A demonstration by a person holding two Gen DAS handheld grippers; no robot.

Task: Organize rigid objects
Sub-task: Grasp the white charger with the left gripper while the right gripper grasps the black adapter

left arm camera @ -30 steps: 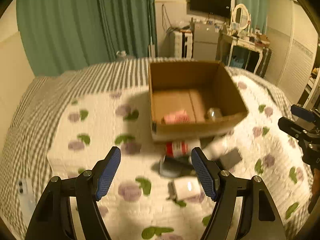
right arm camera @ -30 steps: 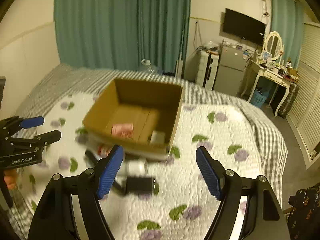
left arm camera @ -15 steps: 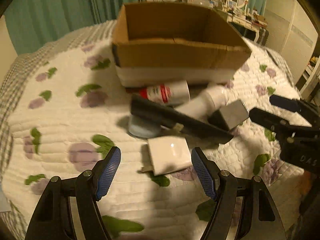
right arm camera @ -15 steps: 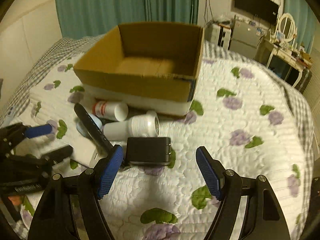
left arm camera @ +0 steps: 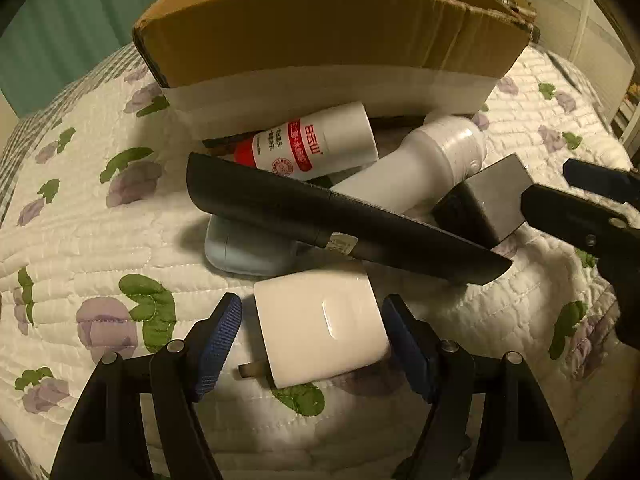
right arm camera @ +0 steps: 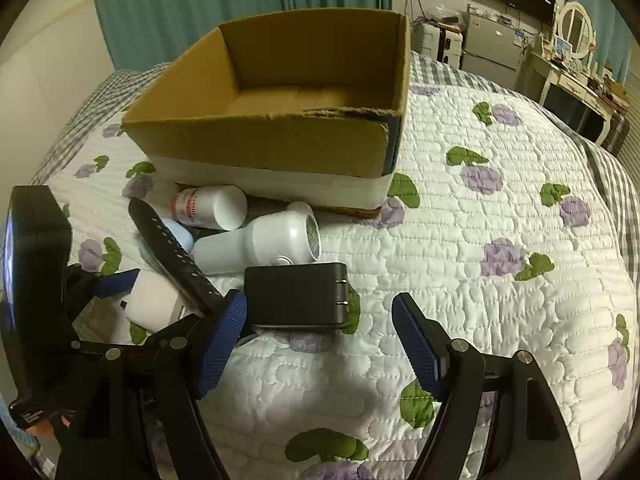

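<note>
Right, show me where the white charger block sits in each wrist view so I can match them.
Left wrist: the white charger block lies low in the middle, between the left gripper's closing jaws, not yet pressed.
Right wrist: the block is at lower left, partly hidden behind the left gripper's blue pad.
Shared landmark: the long black remote just beyond it.

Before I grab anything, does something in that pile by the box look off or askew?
Yes. The long black remote control lies tilted across the pile, propped on the pale blue rounded device instead of flat on the quilt. The brown cardboard box has a ragged, torn near rim by its right corner. Nothing looks spilled.
</note>
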